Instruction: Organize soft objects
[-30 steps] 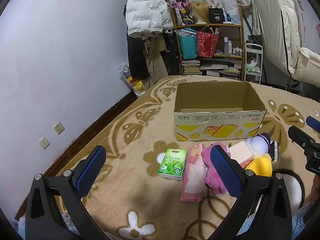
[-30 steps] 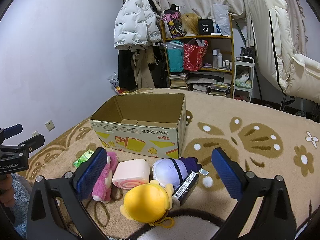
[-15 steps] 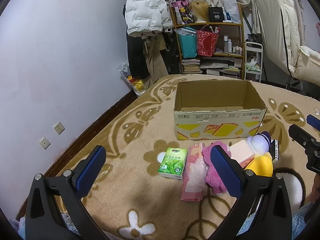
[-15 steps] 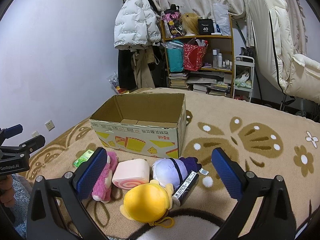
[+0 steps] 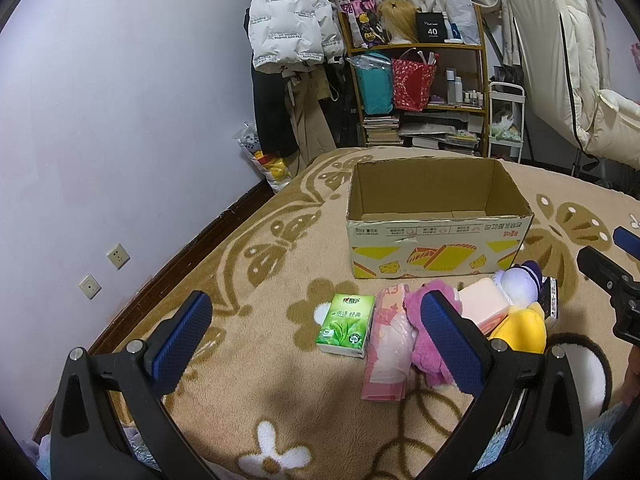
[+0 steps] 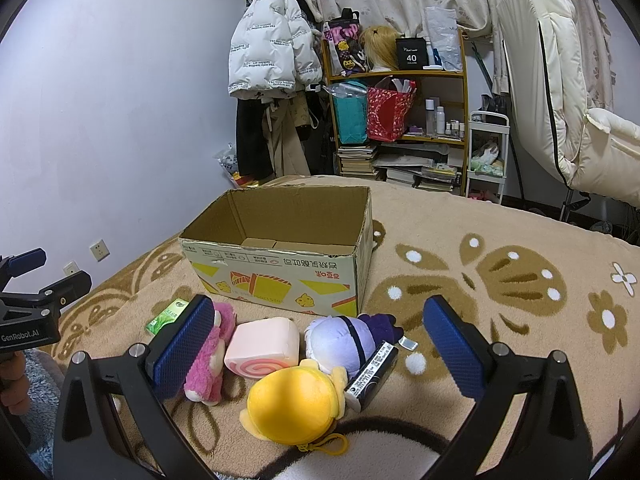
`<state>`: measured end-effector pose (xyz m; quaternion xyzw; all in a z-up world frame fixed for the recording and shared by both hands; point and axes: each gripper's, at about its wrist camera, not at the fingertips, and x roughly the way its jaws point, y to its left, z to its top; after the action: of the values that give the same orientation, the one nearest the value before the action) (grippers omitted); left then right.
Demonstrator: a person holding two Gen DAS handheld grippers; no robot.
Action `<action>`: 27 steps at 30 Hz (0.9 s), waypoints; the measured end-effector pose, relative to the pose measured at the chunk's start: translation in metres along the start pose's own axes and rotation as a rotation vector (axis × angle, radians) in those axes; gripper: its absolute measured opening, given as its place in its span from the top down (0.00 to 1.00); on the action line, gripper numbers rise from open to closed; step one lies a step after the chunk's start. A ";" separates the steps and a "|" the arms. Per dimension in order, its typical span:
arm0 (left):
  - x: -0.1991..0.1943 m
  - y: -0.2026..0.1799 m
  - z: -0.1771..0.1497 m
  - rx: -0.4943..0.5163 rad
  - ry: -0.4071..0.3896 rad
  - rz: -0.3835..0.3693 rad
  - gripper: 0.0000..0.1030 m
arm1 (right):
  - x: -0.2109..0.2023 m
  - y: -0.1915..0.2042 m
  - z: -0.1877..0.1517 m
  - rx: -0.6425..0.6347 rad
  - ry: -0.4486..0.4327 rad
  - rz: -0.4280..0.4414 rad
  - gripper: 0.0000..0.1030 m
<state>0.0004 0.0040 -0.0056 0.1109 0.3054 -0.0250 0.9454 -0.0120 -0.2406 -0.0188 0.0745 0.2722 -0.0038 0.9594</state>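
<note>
Both tongs, the left tongs (image 5: 316,336) and the right tongs (image 6: 320,336), hang wide apart and empty above the soft toys (image 6: 294,402), which sit bunched on the blanket (image 6: 500,280) just near the empty cardboard box (image 6: 280,268), handy for dropping them in.

Left wrist view: raised, angled down from the left of the cardboard box (image 5: 436,228). Right wrist view: lower, nearer the yellow plush (image 6: 294,404), facing the box's right corner. Shared: box, toy cluster, shelf (image 6: 400,120).
</note>
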 end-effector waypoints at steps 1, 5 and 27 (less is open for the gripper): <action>0.000 0.000 0.000 0.001 0.000 0.001 0.00 | 0.000 -0.001 0.000 0.001 -0.001 0.001 0.00; 0.001 -0.002 -0.003 0.006 0.003 0.001 0.00 | 0.000 0.000 0.000 -0.001 0.001 0.000 0.00; 0.014 -0.007 0.003 0.025 0.083 -0.040 0.00 | 0.007 -0.005 -0.008 0.026 0.020 -0.013 0.00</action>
<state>0.0127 -0.0034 -0.0123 0.1176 0.3463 -0.0429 0.9297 -0.0102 -0.2440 -0.0300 0.0853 0.2820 -0.0128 0.9555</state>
